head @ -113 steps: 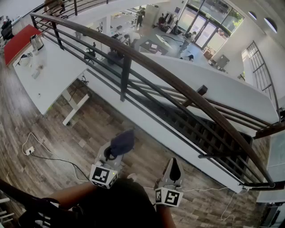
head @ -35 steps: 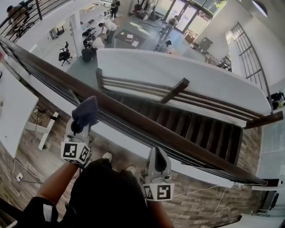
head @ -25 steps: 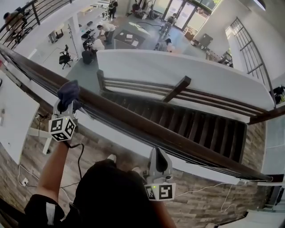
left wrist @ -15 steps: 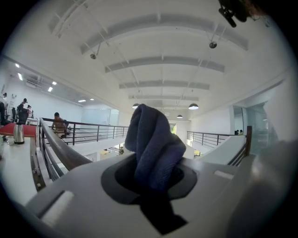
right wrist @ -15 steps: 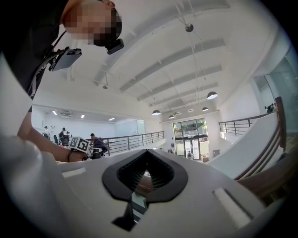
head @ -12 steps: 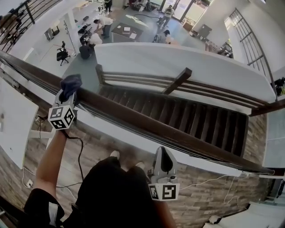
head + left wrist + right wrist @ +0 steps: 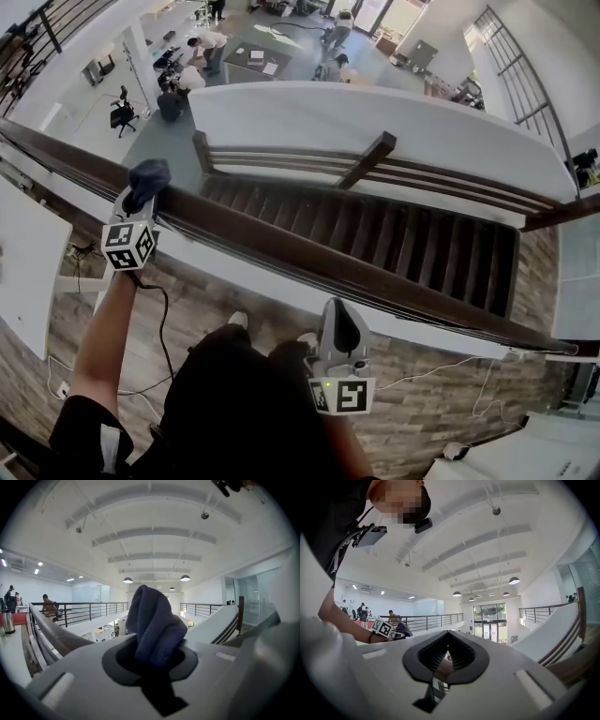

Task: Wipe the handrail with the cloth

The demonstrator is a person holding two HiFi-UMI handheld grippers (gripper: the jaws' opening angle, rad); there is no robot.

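Note:
The brown wooden handrail [image 7: 309, 258] runs from upper left to lower right in the head view. A dark blue cloth [image 7: 148, 176] lies on top of the rail at its left part, bunched in my left gripper [image 7: 141, 194], which is shut on it. In the left gripper view the cloth [image 7: 155, 623] sticks up out of the jaws, with the handrail [image 7: 54, 634] at the left. My right gripper [image 7: 339, 317] hangs low near the person's body, just short of the rail, shut and holding nothing [image 7: 448, 641]. The right gripper view also shows the cloth [image 7: 403, 630] far off.
Beyond the rail a staircase [image 7: 394, 239] drops to a lower floor with several people [image 7: 192, 75]. A white desk [image 7: 23, 272] stands at the left. A cable [image 7: 161, 323] trails over the wooden floor. Black railing bars [image 7: 89, 611] line the gallery.
My left gripper has carried the cloth from near the body up and left onto the handrail; in the last half second it barely shifted. The right gripper stayed low.

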